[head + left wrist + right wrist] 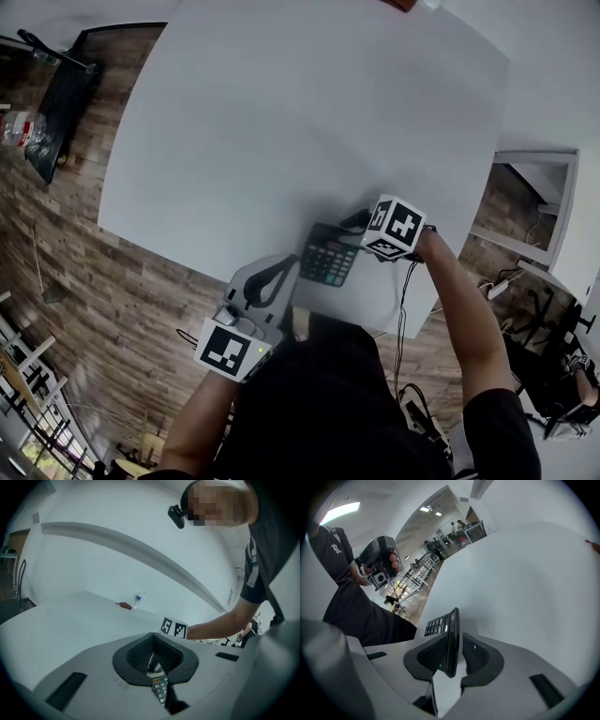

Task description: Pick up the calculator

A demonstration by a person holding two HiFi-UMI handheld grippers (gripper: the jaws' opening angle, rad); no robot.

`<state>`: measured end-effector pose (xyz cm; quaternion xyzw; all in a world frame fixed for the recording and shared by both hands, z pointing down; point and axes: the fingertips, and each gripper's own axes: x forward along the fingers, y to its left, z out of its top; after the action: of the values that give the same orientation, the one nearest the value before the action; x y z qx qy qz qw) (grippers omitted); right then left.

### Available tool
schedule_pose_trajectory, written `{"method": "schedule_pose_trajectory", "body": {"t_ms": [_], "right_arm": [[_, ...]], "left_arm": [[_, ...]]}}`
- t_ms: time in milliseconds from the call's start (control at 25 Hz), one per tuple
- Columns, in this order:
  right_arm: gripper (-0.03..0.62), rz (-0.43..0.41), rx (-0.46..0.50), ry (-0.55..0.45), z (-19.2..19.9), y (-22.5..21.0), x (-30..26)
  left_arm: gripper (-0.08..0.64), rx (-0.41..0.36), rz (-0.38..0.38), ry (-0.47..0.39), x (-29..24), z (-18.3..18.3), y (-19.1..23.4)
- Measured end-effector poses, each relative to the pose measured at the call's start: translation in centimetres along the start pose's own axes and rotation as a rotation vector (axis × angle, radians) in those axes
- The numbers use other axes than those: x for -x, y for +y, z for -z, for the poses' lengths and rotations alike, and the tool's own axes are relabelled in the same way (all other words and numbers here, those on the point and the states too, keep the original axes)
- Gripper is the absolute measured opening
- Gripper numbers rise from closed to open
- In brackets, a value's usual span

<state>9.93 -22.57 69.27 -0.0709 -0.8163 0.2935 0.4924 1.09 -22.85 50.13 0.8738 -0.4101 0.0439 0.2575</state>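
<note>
One white table (281, 112) bears a single calculator (328, 255) at its near edge. Of the two grippers, the right gripper (456, 644) straddles the calculator's end, one pad touching and a sliver of gap opposite. The left gripper (152, 641), jaws together and empty, is just beside it. Only the left gripper view shows a bottle (136, 600).

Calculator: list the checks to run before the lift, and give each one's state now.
1. Calculator between the right hand-held gripper jaws: ok.
2. Both pads pressed on it: not ok, a slim gap shows on one side.
3. Left hand-held gripper off the calculator: ok, shut on nothing, beside it.
4. Grip near the calculator's middle: not ok, the head view puts the jaws at one end.
5. Calculator fully on the table: ok.
</note>
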Motion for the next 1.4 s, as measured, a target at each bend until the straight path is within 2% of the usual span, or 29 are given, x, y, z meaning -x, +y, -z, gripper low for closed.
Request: {"method": "schedule_pose_trajectory", "body": {"t_ms": [400, 560, 800, 920, 1120, 1400], "right_arm": [[0.084, -0.133, 0.023, 0.1, 0.2, 0.2, -1.6], [0.081, -0.167, 0.021, 0.125, 0.2, 0.5, -1.9], [0.051, -0.242, -0.037, 0.094, -0.1, 1.0, -1.7], [0.049, -0.249, -0.048, 0.073, -0.3, 1.3, -1.5], [0.048, -0.239, -0.112, -0.028, -1.2, 2.1, -0.4], [0.048, -0.247, -0.269, -0.318, -5.4, 4.2, 2.9]], "left_arm": [[0.005, 0.038, -0.053, 0.049, 0.0, 1.2, 1.2], [0.005, 0.029, -0.057, 0.031, 0.0, 1.0, 1.4], [0.005, 0.019, -0.06, 0.026, 0.4, 1.1, 1.3], [0.005, 0.011, -0.061, 0.04, 0.8, 1.4, 1.2], [0.005, -0.002, -0.052, 0.013, 1.4, 0.6, 0.7], [0.005, -0.021, -0.057, -0.009, 3.9, -0.4, 0.8]]}}
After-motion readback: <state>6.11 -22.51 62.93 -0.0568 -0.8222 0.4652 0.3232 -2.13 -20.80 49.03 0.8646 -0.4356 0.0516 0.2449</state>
